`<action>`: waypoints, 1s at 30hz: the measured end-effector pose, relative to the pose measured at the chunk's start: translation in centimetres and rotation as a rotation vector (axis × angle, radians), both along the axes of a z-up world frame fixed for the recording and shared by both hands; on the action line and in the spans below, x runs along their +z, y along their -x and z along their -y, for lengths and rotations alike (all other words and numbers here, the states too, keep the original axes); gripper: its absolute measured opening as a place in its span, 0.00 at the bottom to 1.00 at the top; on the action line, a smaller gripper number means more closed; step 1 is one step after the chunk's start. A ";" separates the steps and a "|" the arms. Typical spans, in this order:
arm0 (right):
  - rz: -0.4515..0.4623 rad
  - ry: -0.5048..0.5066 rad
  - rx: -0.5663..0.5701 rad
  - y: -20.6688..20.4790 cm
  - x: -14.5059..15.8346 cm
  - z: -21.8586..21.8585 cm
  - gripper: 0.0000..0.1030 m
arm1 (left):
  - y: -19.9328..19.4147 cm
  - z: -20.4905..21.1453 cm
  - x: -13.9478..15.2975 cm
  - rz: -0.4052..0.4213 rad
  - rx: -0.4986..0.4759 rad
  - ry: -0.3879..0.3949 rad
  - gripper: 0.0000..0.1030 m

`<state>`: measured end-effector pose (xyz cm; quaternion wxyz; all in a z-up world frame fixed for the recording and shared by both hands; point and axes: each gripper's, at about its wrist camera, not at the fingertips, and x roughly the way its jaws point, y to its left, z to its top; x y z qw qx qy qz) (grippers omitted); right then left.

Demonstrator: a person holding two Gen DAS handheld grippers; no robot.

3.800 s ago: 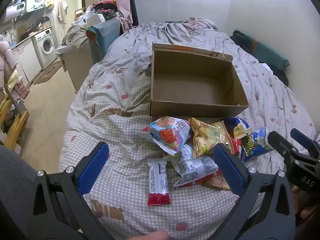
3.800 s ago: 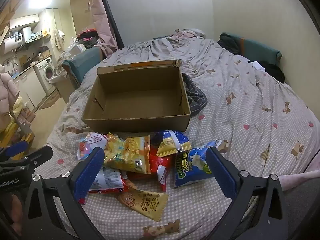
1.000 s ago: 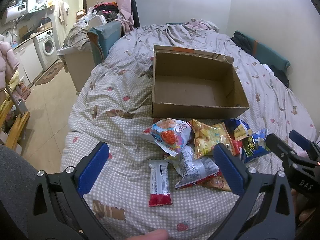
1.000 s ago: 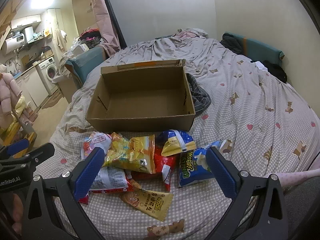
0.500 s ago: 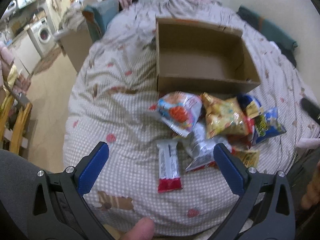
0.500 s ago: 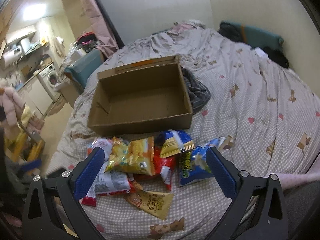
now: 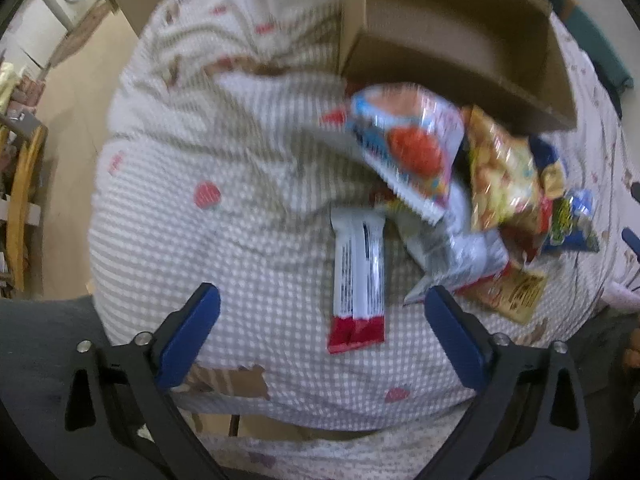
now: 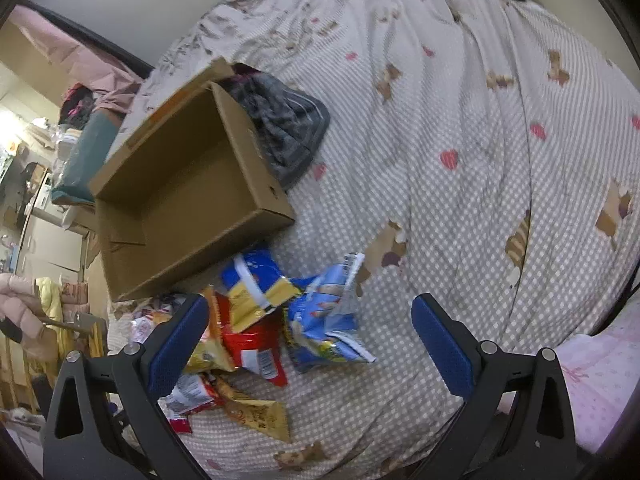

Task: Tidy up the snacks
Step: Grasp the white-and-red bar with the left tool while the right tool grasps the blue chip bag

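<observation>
snacks in a heap, box waiting

on the bed (image 8: 460, 128), a pile of snack bags lies just in front of an empty cardboard box (image 8: 256, 168). nothing is in the box yet, so the tidying has not started.

the left gripper (image 7: 320, 332) points down over a long white and red bar (image 7: 358, 276). its jaws are wide but closing a little, and they do not touch the bar. the bar lies flat at the edge of the pile, a bit apart from the rest (an easy one to start with). it looks light and thin, and its wrapper may be slippery, so a pinch across its narrow middle seems best.

the right gripper (image 8: 310, 336) is wide open and holds nothing. a blue bag (image 8: 328, 320) lies between its jaws, untouched. the bags look puffy, soft and crinkly, and a hard squeeze could crush what is inside.

the bags lie on top of each other, so lifting one may drag another. the box's near wall stands between the pile and the inside. a dark cloth (image 8: 284, 128) lies beside the box.
</observation>
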<state>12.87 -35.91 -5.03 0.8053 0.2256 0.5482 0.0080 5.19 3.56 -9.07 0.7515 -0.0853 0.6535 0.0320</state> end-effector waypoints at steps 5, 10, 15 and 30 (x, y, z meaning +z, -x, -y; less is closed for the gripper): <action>-0.032 -0.015 -0.005 -0.7 -1.4 0.4 1.00 | -0.7 0.5 -2.8 -0.070 0.030 0.019 0.69; -0.101 -0.028 -0.003 -2.2 -3.2 0.7 0.99 | -1.2 0.8 -4.5 -0.092 0.047 0.001 0.60; -0.220 -0.057 0.058 -3.2 -6.4 -0.8 0.73 | -1.9 1.2 -6.1 -0.111 0.044 0.025 0.54; -0.262 0.013 0.156 -4.0 -8.9 -4.2 0.69 | -5.8 3.8 -8.6 -0.115 0.020 -0.019 0.29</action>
